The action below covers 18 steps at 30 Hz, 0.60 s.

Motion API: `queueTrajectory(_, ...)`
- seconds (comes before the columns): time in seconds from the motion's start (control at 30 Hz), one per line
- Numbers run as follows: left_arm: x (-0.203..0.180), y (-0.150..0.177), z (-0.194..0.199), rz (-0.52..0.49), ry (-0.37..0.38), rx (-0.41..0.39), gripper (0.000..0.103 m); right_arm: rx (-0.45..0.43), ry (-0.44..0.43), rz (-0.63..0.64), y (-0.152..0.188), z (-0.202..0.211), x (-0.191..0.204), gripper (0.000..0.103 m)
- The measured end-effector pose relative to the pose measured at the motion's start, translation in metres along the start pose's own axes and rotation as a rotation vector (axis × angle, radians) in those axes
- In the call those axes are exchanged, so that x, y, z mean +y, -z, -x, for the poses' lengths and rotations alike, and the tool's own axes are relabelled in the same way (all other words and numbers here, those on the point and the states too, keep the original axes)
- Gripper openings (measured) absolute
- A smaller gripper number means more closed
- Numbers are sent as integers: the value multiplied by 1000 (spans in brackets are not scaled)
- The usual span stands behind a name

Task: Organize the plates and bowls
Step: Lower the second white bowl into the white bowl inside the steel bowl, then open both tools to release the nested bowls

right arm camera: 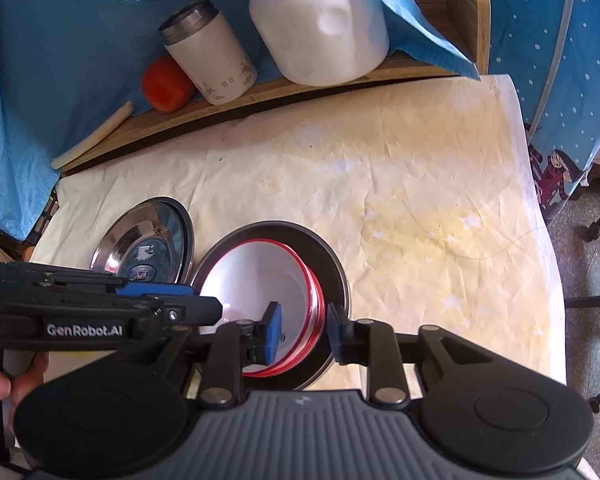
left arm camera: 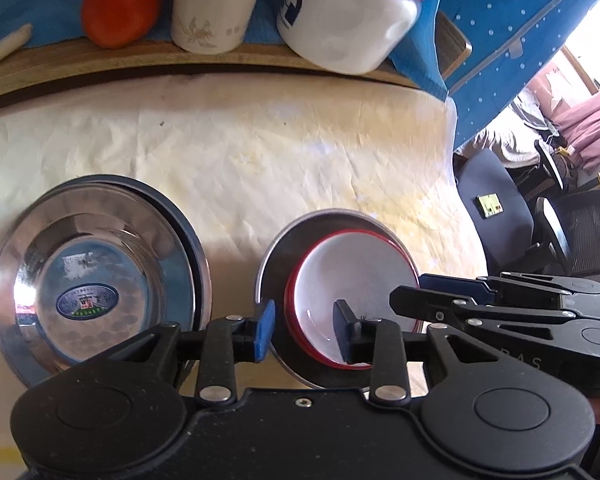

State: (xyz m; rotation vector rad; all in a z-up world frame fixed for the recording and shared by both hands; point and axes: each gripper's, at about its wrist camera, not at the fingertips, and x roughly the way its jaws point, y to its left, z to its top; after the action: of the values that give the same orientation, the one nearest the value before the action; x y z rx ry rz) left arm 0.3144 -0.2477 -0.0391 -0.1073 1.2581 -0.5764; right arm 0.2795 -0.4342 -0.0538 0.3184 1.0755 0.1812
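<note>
Two hand-held grippers hang over a desk (right arm camera: 420, 184) covered in creased, yellowed paper, where steel dishes are being sorted. The left gripper (left arm camera: 304, 330) has its jaws parted across the near-left rim of a white bowl with a red rim (left arm camera: 352, 292); the pads stand clear of the rim and grip nothing. The right gripper (right arm camera: 305, 334) straddles the same bowl's right edge, its jaws likewise apart and not pressing on it. The bowl sits nested inside a larger steel bowl (left arm camera: 276, 256). Just to the left, nearly touching it, lie stacked steel plates (left arm camera: 96, 272), the top one bearing an oval sticker. On a wooden shelf (right arm camera: 300, 84) behind the desk stand a white flask (right arm camera: 212, 60), an orange-red fruit (right arm camera: 166, 84) and a white plastic jug (right arm camera: 320, 36), draped about with blue cloth
</note>
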Motion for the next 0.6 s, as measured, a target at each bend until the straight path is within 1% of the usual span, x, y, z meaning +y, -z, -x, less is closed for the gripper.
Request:
queueTrajectory(0.07, 1, 0, 5, 0, -20, -14, 50, -9, -5, -2, -1, 4, -2, 40)
queueTrajectory(0.13, 4, 0, 9, 9, -27, -28, 53, -20, -12, -3, -1, 8, -3, 48)
queueTrajectory(0.2, 7, 0, 13, 26, -32, -42, 60, -32, -16, -1, -2, 11, -5, 53)
queueTrajectory(0.27, 12, -1, 17, 40, -51, -59, 74, -47, -17, 5, -2, 16, -6, 60)
queueTrajectory(0.3, 14, -2, 19, 47, -57, -69, 77, -55, -14, 6, -2, 18, -6, 65)
queueTrajectory(0.33, 17, -2, 21, 56, -61, -79, 82, -62, -12, 7, -2, 20, -7, 69)
queueTrajectory(0.37, 20, -3, 23, 64, -63, -88, 87, -67, -12, 8, -2, 22, -8, 72)
queueTrajectory(0.43, 24, -6, 26, 65, -77, -101, 92, -76, -10, 8, -2, 25, -10, 81)
queueTrajectory(0.47, 26, -8, 27, 56, -89, -105, 94, -80, -10, 7, -2, 27, -11, 84)
queueTrajectory(0.5, 27, -10, 27, 42, -100, -105, 95, -82, -11, 7, -2, 28, -12, 90)
queueTrajectory(0.53, 28, -11, 26, 28, -112, -103, 97, -84, -14, 6, -2, 29, -13, 94)
queueTrajectory(0.6, 28, -14, 25, -9, -135, -100, 98, -85, -13, 4, -1, 31, -16, 98)
